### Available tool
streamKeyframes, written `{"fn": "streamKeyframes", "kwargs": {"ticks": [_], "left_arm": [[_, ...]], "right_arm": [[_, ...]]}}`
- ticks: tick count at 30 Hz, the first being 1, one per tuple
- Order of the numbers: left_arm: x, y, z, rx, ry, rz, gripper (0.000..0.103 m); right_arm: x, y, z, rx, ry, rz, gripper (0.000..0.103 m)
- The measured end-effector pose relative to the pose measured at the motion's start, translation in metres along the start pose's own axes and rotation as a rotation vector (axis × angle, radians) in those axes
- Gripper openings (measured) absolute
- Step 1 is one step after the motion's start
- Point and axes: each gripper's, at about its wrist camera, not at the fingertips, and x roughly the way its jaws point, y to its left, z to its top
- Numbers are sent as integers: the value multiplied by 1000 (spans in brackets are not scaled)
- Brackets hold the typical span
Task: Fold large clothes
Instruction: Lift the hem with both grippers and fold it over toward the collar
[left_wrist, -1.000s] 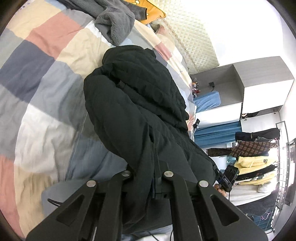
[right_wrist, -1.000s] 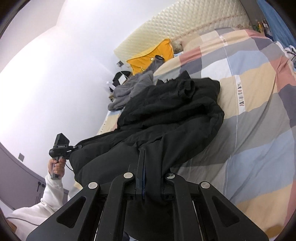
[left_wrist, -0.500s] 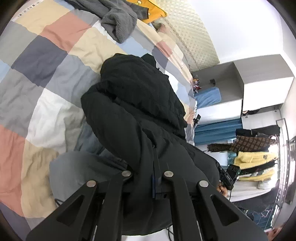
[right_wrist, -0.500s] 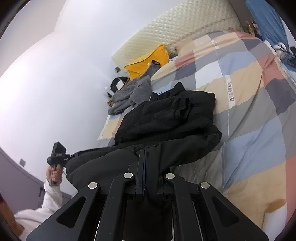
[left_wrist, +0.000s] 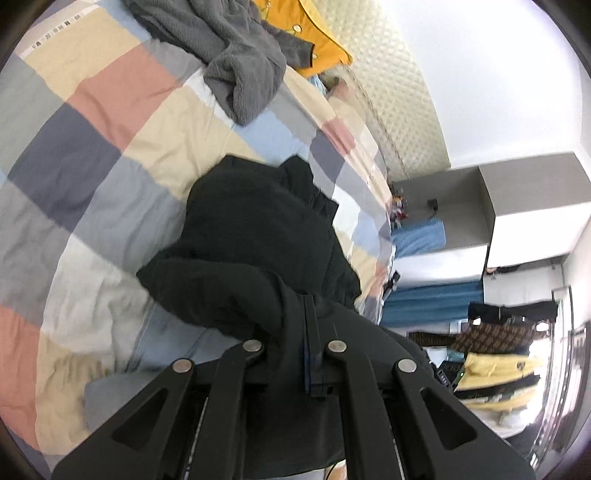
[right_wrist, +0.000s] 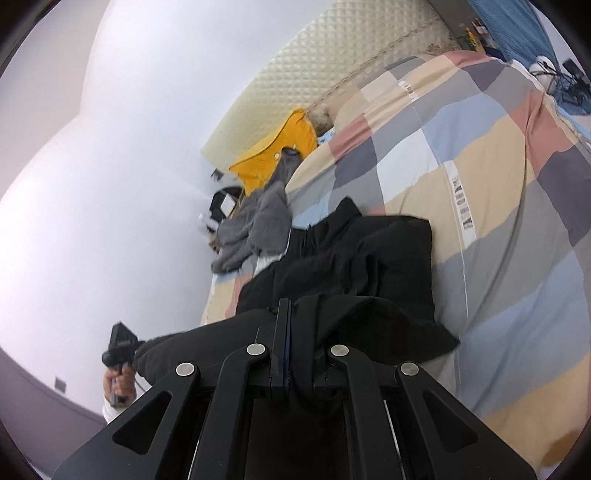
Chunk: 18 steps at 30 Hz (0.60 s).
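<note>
A large black padded coat (left_wrist: 258, 229) lies on the checked bedspread (left_wrist: 110, 155), its far part bunched in a heap (right_wrist: 369, 254). My left gripper (left_wrist: 308, 325) is shut on the coat's near edge and holds it up off the bed. My right gripper (right_wrist: 286, 325) is shut on the same near edge further along. The cloth hangs stretched between the two. The left gripper and the hand holding it also show in the right wrist view (right_wrist: 118, 347) at the lower left.
A grey fleece garment (left_wrist: 236, 62) and a yellow garment (left_wrist: 299, 33) lie near the quilted headboard (right_wrist: 332, 62). A clothes rack (left_wrist: 509, 354) with hanging clothes and a grey-and-white cabinet (left_wrist: 524, 210) stand beyond the bed. A white wall (right_wrist: 110, 147) runs along the bed's side.
Both grippers have risen and pulled back with the coat's edge. More of the bedspread shows, and the coat looks smaller and further off.
</note>
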Motion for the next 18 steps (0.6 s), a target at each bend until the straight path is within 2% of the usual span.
{"fn": "streamKeyframes", "kwargs": {"ticks": [7, 11, 15, 18], "left_arm": [[23, -15, 50, -40, -40, 33, 6], [44, -14, 80, -100, -60, 46, 6], [69, -11, 109, -153, -67, 82, 7], [95, -6, 129, -158, -52, 142, 7]], "right_arm": [[37, -21, 46, 90, -27, -11, 4], [63, -41, 71, 167, -30, -41, 4], [87, -68, 88, 256, -35, -72, 4], [109, -87, 99, 279, -11, -119, 4]]}}
